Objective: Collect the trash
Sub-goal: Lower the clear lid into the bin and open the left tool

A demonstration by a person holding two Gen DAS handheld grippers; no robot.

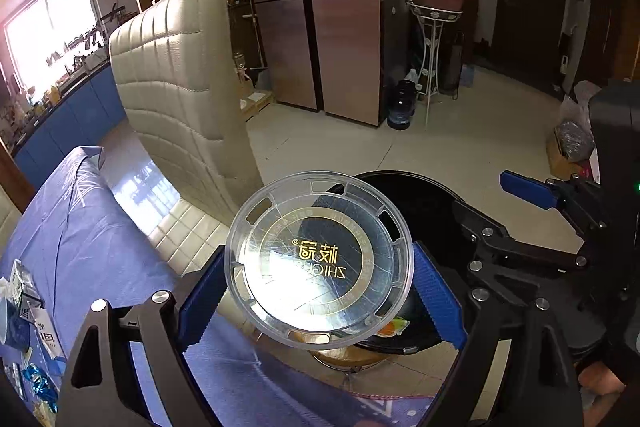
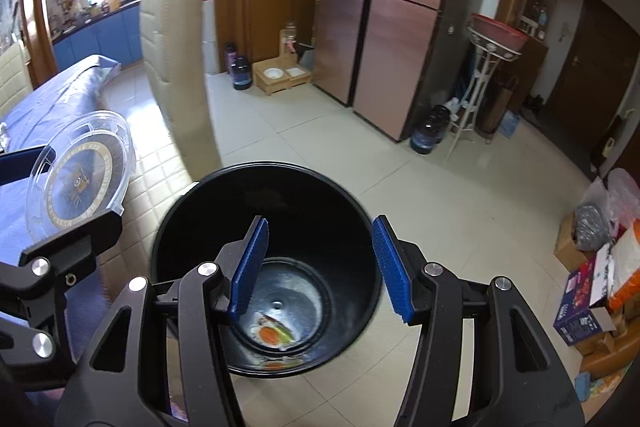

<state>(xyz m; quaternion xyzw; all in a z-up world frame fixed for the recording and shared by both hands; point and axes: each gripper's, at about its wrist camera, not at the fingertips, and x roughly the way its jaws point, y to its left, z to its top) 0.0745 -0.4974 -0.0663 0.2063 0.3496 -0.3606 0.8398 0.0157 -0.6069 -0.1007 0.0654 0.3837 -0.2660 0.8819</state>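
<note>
Left hand-held gripper [image 1: 320, 287]: jaws stand wide, closed across a clear plastic lid [image 1: 318, 259] with gold print; both blue pads press its rim. The lid is tilted and carried in the air, partly over the near rim of the black bin [image 2: 264, 267].

Right hand-held gripper [image 2: 320, 267]: jaws about half apart with nothing between them, hanging directly above the bin mouth.

The bin stands on the tiled floor just beside the blue-covered bench [image 1: 80, 227]. One orange-and-green wrapper [image 2: 274, 335] lies on its bottom.

Further litter, blue foil and packets [image 1: 36, 379], remains on the bench at the left. A cream chair [image 1: 180, 75] stands beyond the bench.

Assessment: the step in hand is disposal of the lid. The next move calls for bringing the lid fully over the bin mouth, clear of the right gripper, then opening the left jaws. Risk: the lid may catch on the rim if released early.
</note>
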